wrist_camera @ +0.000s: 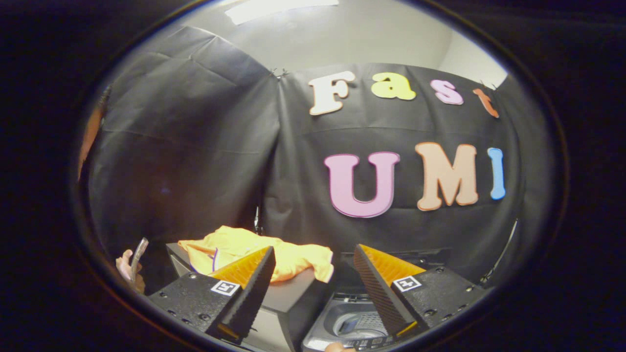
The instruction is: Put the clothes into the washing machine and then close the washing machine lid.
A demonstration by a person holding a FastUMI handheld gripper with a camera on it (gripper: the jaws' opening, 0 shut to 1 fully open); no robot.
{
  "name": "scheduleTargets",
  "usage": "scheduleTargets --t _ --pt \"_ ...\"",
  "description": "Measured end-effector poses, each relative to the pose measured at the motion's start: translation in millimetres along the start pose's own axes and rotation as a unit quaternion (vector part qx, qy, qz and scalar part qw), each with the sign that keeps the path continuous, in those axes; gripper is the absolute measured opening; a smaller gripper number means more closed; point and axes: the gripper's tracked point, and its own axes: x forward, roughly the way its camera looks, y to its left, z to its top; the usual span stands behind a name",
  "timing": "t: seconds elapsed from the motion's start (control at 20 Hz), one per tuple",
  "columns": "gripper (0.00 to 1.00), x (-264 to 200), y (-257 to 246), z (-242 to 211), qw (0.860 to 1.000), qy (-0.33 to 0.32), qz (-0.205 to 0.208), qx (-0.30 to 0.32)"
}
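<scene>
Two fingers of the gripper (313, 266) stood apart, holding nothing; beyond them a yellow garment (293, 256) lay beside the washing machine (352, 322).

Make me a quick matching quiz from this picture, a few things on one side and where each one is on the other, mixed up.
Things:
1. yellow garment
2. washing machine
3. gripper
4. hand

Places or states:
A. fingers open, nothing between them
B. low between the fingers
C. off to the left, holding something thin
D. lying on the grey box, beyond the left finger

Pairs: 1-D, 2-B, 3-A, 4-C
</scene>
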Motion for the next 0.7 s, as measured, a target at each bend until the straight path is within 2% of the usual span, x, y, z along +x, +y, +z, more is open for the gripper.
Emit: scheduleTargets --t 0.25,0.45,0.7 --pt "0.97 58 56 13 0.999 0.024 0.033 -0.021" --pt "0.97 102 94 6 0.997 0.056 0.054 -0.029" --pt "0.97 144 129 -25 0.986 0.143 0.081 0.006"
